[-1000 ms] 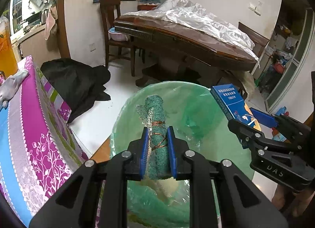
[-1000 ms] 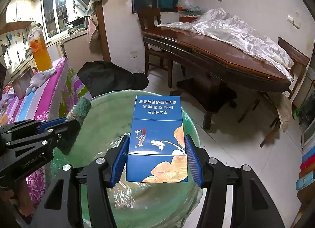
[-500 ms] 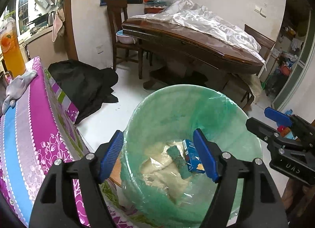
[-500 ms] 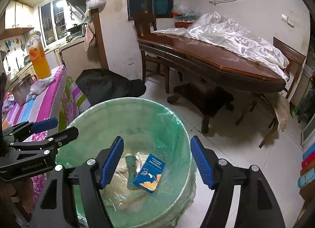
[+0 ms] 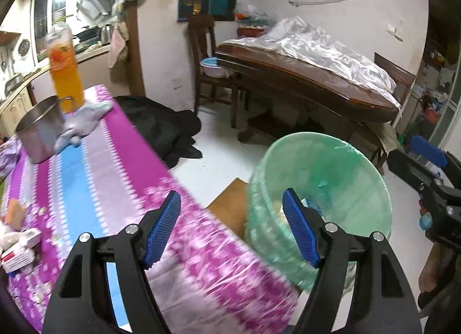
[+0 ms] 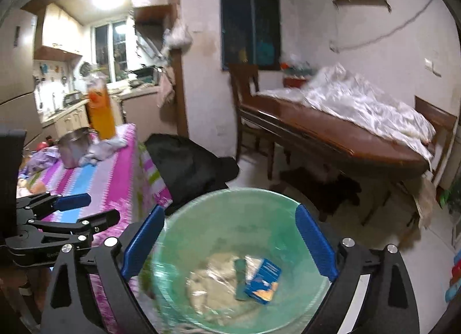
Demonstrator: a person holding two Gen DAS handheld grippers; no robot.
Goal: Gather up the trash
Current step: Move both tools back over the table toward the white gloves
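Right wrist view: the right gripper [image 6: 229,238] hangs over a green-lined trash bin [image 6: 201,218] standing on the floor beside a table draped in a pink, blue and lilac striped cloth [image 6: 95,181]; its blue-padded jaws stand wide, have just been opening further, and hold nothing. At the bottom of the bin a blue carton [image 6: 262,280] lies tilted, touching a dark green strip [image 6: 239,279], both on top of pale crumpled waste [image 6: 213,282]. The left gripper [image 6: 86,208] shows at the left edge of this view, over the cloth. In the left wrist view the left gripper [image 5: 230,230] is also parted and empty, one pad over the tablecloth [image 5: 95,178] and the other in front of the bin's rim [image 5: 331,143]; only a sliver of the contents can be seen there. The right gripper [image 5: 423,158] enters that view from the right, beyond the bin. On the table stand a steel pot [image 5: 40,132], a tall bottle of orange drink [image 5: 63,74] and a pale crumpled rag [image 5: 83,120] just beside them; small boxes [image 5: 20,250] and an orange piece [image 5: 13,213] lie near the table's near left edge, blurred. A black heap [image 5: 167,129] lies on the floor behind the table, and a dark wooden dining table [image 5: 302,86] covered by a white sheet [image 5: 325,54] fills the back of the room, with a chair [image 5: 207,54] at its end.
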